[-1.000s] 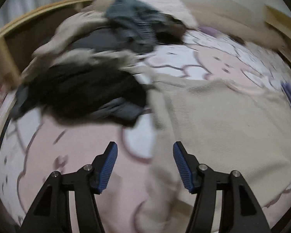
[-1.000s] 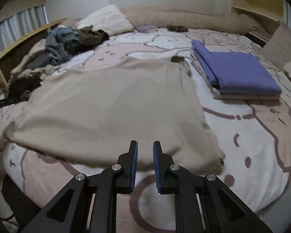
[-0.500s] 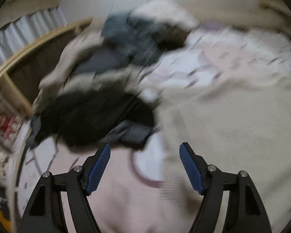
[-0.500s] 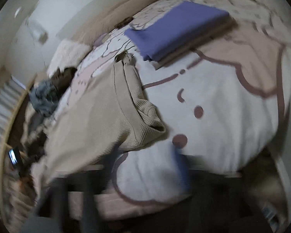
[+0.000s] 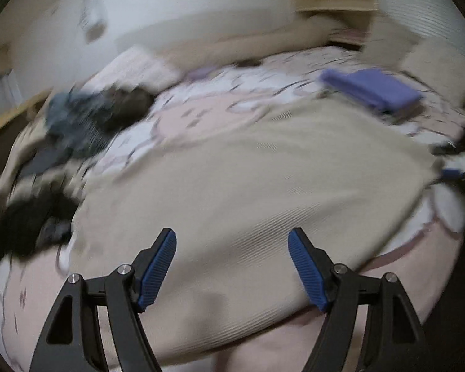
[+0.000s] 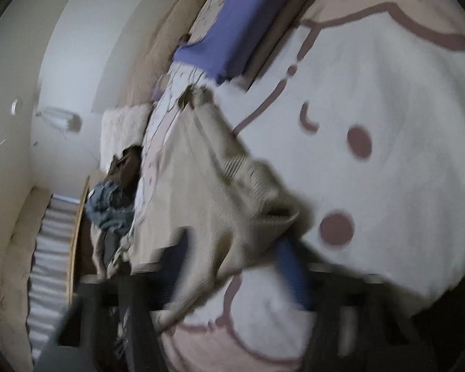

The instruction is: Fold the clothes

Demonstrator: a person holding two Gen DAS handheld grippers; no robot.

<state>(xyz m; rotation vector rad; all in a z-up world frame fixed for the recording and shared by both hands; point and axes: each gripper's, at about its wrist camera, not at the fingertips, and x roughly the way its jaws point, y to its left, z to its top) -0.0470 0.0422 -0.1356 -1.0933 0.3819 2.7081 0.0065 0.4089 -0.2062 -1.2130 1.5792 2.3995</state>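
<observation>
A large beige knit garment (image 5: 248,186) lies spread on the bed. My left gripper (image 5: 232,266) is open, its blue pads wide apart just above the garment's near edge. In the right wrist view the same beige garment (image 6: 220,186) has a bunched corner between the jaws of my right gripper (image 6: 235,266), which stands open around it; the view is tilted and blurred. The right gripper also shows in the left wrist view (image 5: 455,173) at the garment's right edge.
A folded purple garment (image 5: 372,90) sits on a folded stack at the far right of the bed; it also shows in the right wrist view (image 6: 232,31). A pile of dark and blue clothes (image 5: 77,124) lies at the left. The pink and white bedspread (image 6: 387,155) covers the bed.
My left gripper swung right from the dark clothes pile to over the beige garment. My right gripper opened, rolled sideways and moved in on the garment's right corner.
</observation>
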